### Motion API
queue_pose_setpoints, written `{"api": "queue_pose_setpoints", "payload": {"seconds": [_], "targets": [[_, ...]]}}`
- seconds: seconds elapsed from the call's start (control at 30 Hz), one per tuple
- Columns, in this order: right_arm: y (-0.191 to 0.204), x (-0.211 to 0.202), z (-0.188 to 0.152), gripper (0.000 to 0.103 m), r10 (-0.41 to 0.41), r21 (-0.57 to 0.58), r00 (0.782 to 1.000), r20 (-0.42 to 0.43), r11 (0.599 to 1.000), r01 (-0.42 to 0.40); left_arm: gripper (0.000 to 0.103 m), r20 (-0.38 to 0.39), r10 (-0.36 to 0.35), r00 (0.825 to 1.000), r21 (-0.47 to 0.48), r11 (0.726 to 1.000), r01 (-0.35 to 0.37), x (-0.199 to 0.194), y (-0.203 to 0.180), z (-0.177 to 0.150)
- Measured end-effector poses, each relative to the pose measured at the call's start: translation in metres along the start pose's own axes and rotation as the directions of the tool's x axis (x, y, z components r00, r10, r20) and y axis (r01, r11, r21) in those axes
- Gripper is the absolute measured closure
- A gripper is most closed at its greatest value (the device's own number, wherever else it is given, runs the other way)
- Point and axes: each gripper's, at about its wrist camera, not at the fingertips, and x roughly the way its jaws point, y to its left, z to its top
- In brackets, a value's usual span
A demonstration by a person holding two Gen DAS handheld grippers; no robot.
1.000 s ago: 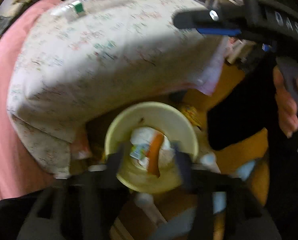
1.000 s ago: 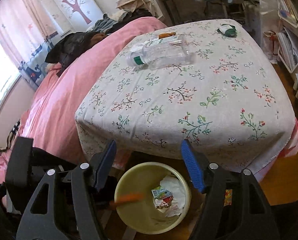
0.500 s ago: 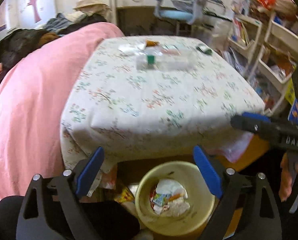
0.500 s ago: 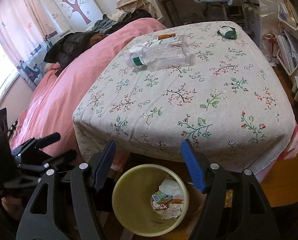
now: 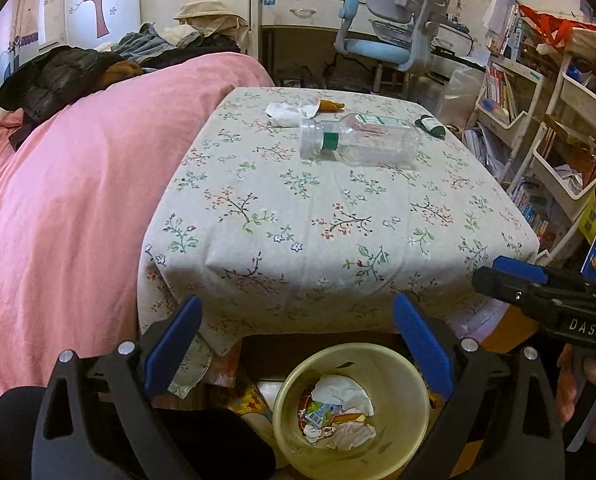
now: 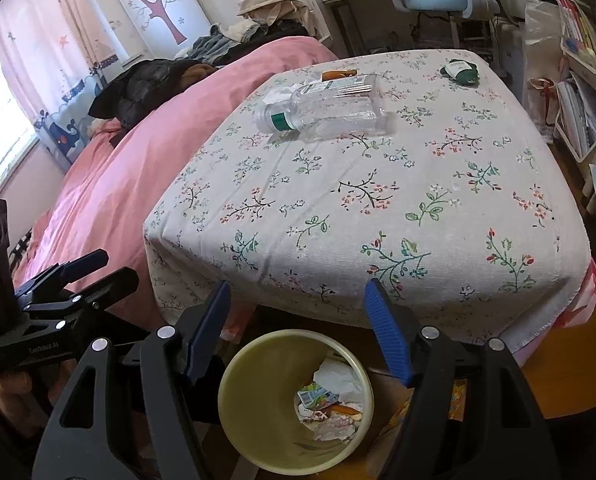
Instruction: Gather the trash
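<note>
A yellow bin (image 5: 402,392) with paper and wrappers in it stands on the floor below the table's near edge; it also shows in the right wrist view (image 6: 250,400). A clear plastic bottle (image 5: 362,142) (image 6: 326,108) lies on its side on the floral tablecloth (image 5: 318,216). Behind it lie a white wrapper (image 5: 292,112), an orange scrap (image 5: 330,105) and a dark green wad (image 5: 430,125) (image 6: 460,69). My left gripper (image 5: 296,316) is open and empty above the bin. My right gripper (image 6: 298,304) is open and empty above the bin.
A pink bedspread (image 5: 70,200) lies left of the table with dark clothes (image 5: 58,80) on it. White shelves with books (image 5: 546,128) stand on the right. A blue desk chair (image 5: 390,40) stands behind the table.
The orange piece dropped from my left gripper into the bin. My left gripper rose and tilted up from the bin toward the table top. My right gripper barely moved.
</note>
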Motion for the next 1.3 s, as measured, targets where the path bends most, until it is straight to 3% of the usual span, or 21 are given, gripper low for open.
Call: {"api": "queue_pose_setpoints", "payload": {"seconds": [0.43, 1.3], "targets": [[0.003, -0.001, 0.001, 0.036, -0.003, -0.018, 1.0, 0.015, 1.0, 0.004, 0.01, 0.003, -0.029, 1.0, -0.129, 0.991, 0.029, -0.001, 0.022, 0.004], [0.006, 0.001, 0.0, 0.036, -0.002, -0.025, 1.0, 0.011, 1.0, 0.002, 0.01, -0.004, -0.035, 0.999, -0.142, 0.989, 0.034, 0.001, 0.025, 0.004]]}}
